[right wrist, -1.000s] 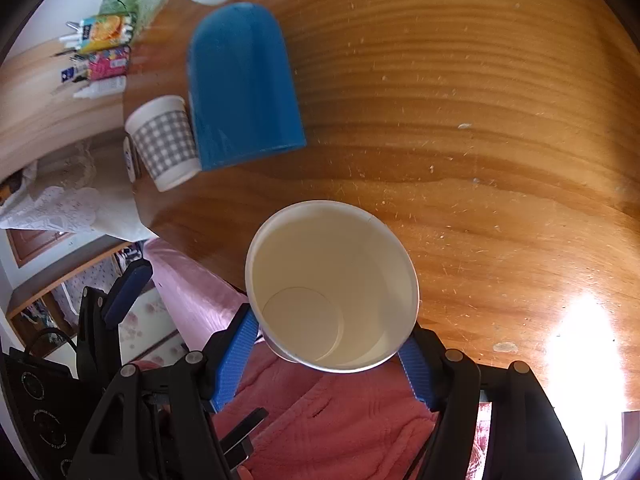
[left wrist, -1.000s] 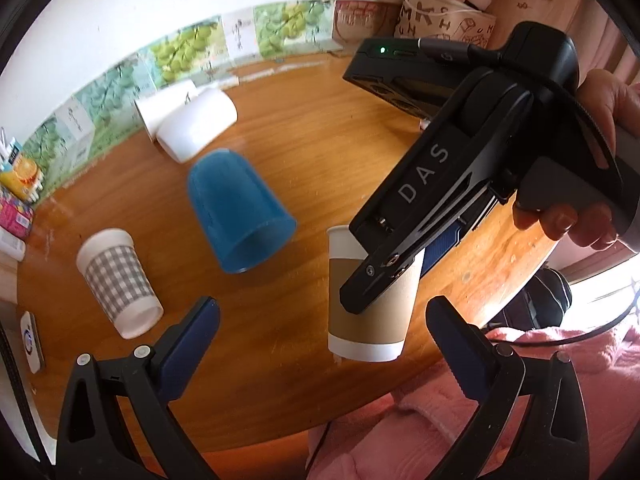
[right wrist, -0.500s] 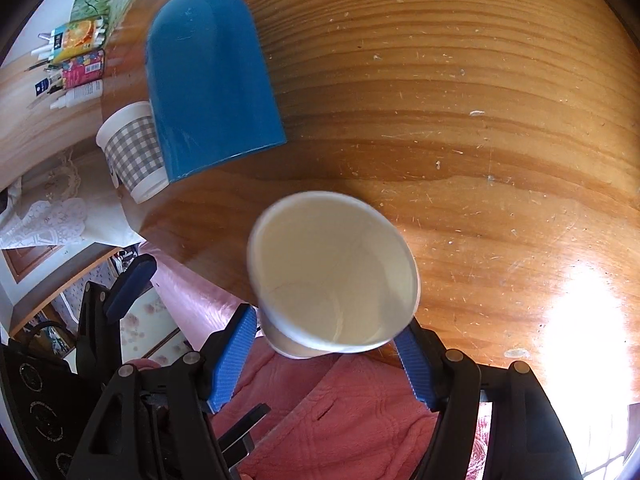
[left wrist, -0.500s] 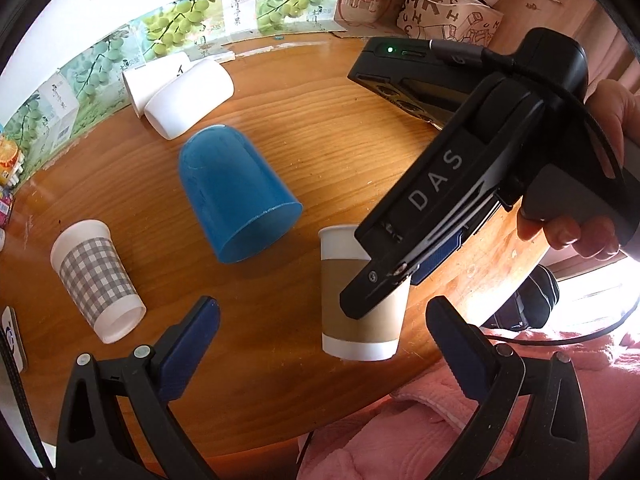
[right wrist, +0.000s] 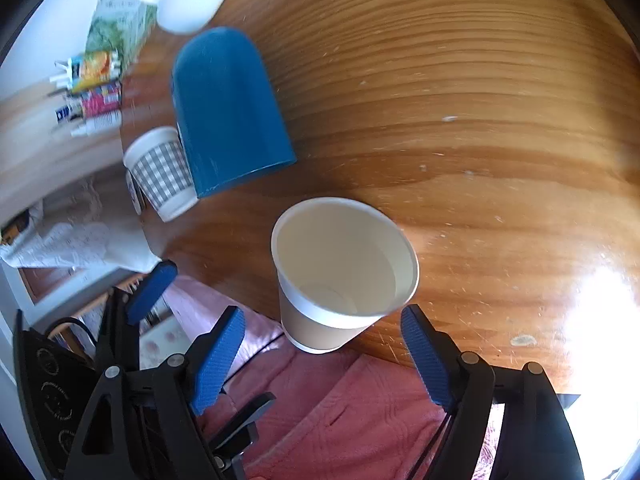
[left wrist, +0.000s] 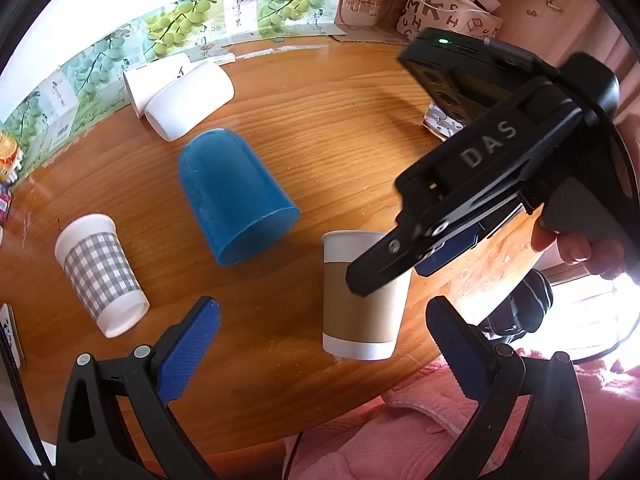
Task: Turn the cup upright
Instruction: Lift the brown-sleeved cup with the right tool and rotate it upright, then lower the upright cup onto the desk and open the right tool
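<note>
A brown-sleeved white paper cup (left wrist: 362, 304) stands upright, mouth up, near the table's front edge; it also shows in the right wrist view (right wrist: 340, 272), empty inside. My right gripper (right wrist: 324, 354) is open, its blue pads either side of the cup and clear of it. In the left wrist view the right gripper's body (left wrist: 472, 196) hangs over the cup's rim. My left gripper (left wrist: 320, 344) is open and empty, just in front of the cup. A blue cup (left wrist: 232, 196) stands mouth down. A grey-checked cup (left wrist: 100, 272) stands mouth down at the left.
Two white cups (left wrist: 188, 92) lie on their sides at the back by grape-printed boxes (left wrist: 160, 28). A lettered round box (left wrist: 448, 12) stands at the back right. The wooden table (right wrist: 460, 100) ends just in front of the paper cup, with pink fabric (right wrist: 360, 420) below.
My right gripper has opened and let go of the paper cup, which now stands on the table. The right gripper has drawn back slightly. The left gripper stays open.
</note>
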